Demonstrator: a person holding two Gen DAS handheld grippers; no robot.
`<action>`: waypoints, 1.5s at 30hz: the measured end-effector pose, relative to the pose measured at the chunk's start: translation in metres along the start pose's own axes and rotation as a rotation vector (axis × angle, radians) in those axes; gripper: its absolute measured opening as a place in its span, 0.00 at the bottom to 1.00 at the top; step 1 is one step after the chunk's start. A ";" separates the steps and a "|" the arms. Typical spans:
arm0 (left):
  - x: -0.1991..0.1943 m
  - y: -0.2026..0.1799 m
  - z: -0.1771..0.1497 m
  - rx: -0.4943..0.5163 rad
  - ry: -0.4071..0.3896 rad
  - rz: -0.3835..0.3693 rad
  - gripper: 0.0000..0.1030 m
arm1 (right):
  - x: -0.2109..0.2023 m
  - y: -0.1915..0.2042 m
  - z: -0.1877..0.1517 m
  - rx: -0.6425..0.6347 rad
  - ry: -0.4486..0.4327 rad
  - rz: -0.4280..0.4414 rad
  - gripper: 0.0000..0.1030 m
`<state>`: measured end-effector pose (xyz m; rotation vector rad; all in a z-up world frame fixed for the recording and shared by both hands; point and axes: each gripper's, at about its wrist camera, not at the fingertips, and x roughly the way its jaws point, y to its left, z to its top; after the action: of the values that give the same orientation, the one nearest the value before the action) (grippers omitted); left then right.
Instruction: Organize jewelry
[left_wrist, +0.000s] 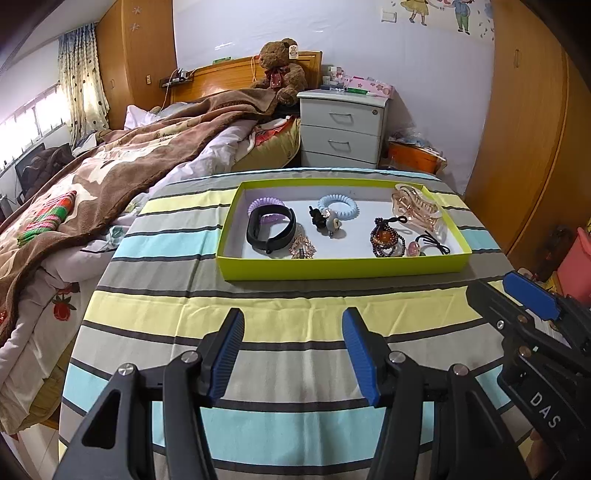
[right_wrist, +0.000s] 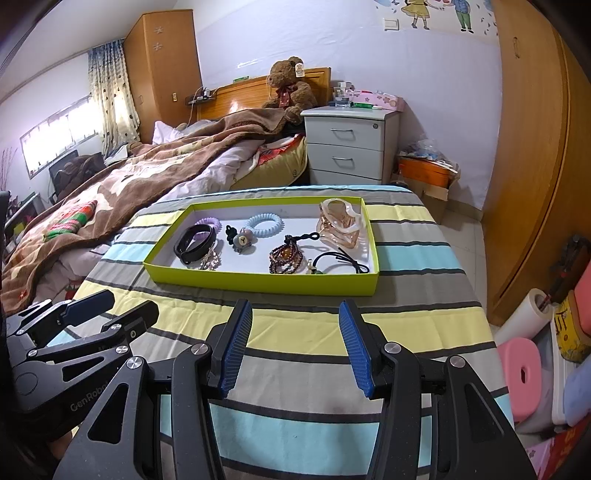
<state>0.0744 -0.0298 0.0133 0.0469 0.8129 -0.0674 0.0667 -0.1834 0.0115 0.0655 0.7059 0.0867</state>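
Two hand-held grippers hang side by side over the near part of the striped table (left_wrist: 280, 295), both aimed forward at the tray. Left hand-held gripper (left_wrist: 293, 325): jaws spread wide, nothing between the blue pads, held level above the cloth. Right hand-held gripper (right_wrist: 295, 314): likewise wide and empty, just beside the left one. Green tray (right_wrist: 258, 282) sits mid-table, well apart from both. Inside it: black band (left_wrist: 271, 229) over a purple coil tie (left_wrist: 264, 204), blue coil tie (left_wrist: 338, 207), dark bead bracelet (left_wrist: 386, 236), rose-gold hair claw (left_wrist: 417, 208) at the far right corner.
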 end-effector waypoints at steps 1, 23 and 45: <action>0.001 -0.001 0.000 0.002 0.003 0.001 0.56 | 0.000 0.000 0.000 0.000 0.000 0.000 0.48; 0.007 0.000 -0.003 -0.012 0.023 0.007 0.56 | -0.001 0.000 0.000 -0.001 0.004 -0.004 0.48; 0.008 0.004 -0.003 -0.017 0.031 0.020 0.56 | -0.001 -0.001 0.001 0.000 0.004 -0.005 0.48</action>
<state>0.0781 -0.0262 0.0057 0.0399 0.8441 -0.0410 0.0668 -0.1846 0.0125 0.0639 0.7098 0.0816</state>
